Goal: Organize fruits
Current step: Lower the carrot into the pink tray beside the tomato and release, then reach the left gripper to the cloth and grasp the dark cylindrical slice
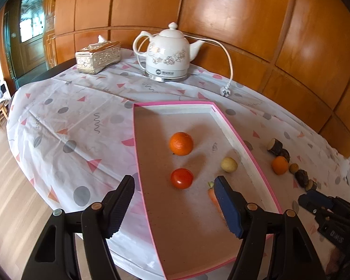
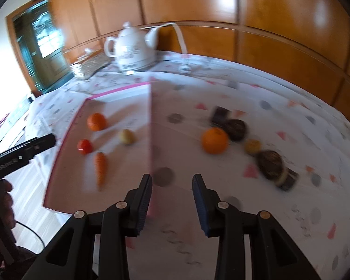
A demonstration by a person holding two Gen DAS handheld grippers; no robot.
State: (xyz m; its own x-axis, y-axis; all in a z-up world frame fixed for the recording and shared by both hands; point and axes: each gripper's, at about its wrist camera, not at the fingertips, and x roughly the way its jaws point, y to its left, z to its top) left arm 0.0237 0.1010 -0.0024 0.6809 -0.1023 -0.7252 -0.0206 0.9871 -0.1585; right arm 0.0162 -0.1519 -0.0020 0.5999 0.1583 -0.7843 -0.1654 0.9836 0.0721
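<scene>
A round orange (image 1: pixel 181 143) with bumpy skin sits in the pink-edged tray (image 1: pixel 137 154), near the middle. Just beside it, toward the tray's near end, sits a shiny red tomato (image 1: pixel 182 178). A small pale yellow fruit (image 1: pixel 229 164) lies close to the tray's right wall. A carrot (image 2: pixel 100 166) lies nearer the front of the tray, with its thin end pointing to the near edge.

A second orange (image 2: pixel 214 140) sits on the tablecloth (image 1: pixel 65 126), outside the tray and to its right. Around it lie dark brown lumps (image 2: pixel 269 164), a small yellow-brown ball (image 2: pixel 252 145) and a dark cut chunk (image 2: pixel 219 114). The right wrist view is blurry, so what these are cannot be told.

At the far edge of the table stand a white kettle (image 1: pixel 166 52) with flowers on it and a shiny tissue box (image 1: pixel 98 56). The kettle's plug (image 1: pixel 225 91) lies on the cloth.

The left gripper (image 1: pixel 175 205) has its jaws wide apart with nothing in them. It hangs over the near end of the tray. The right gripper (image 2: pixel 172 200) has its jaws partly apart, also with nothing in them. It hangs over the cloth just beside the tray's right wall.
</scene>
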